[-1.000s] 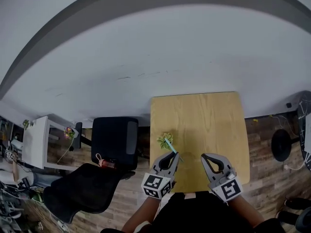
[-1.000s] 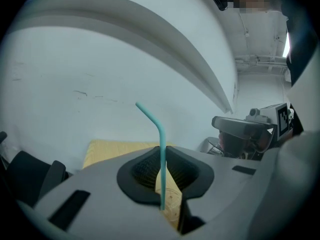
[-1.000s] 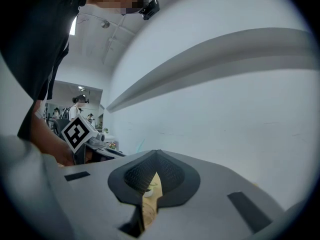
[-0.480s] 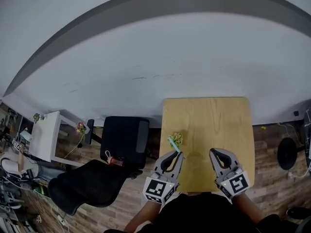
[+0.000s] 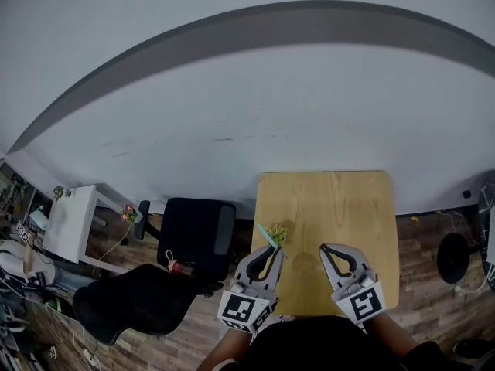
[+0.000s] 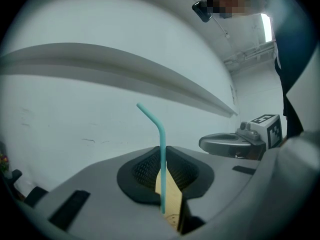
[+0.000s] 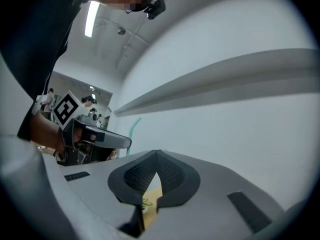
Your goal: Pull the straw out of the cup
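My left gripper (image 5: pixel 276 248) is shut on a teal bendy straw (image 6: pixel 161 154), which stands upright between the jaws with its bent top leaning left. The straw's lower end shows free below the pads, over the wooden table (image 6: pixel 169 196). In the head view the straw (image 5: pixel 267 233) sits just left of the small green-patterned cup (image 5: pixel 279 235) near the table's left edge. My right gripper (image 5: pixel 326 249) hovers to the right of the cup, shut with nothing in it. Through its jaws (image 7: pixel 157 156) I see a bit of the cup (image 7: pixel 147 202).
The light wooden table (image 5: pixel 340 207) stands against a white wall. A black office chair (image 5: pixel 193 234) and a dark chair (image 5: pixel 131 300) stand to its left on the wood floor. A white side table (image 5: pixel 69 222) is farther left.
Both grippers have risen, the left one carrying the straw upward. In the head view the straw's top has gone from over the cup to its left side.
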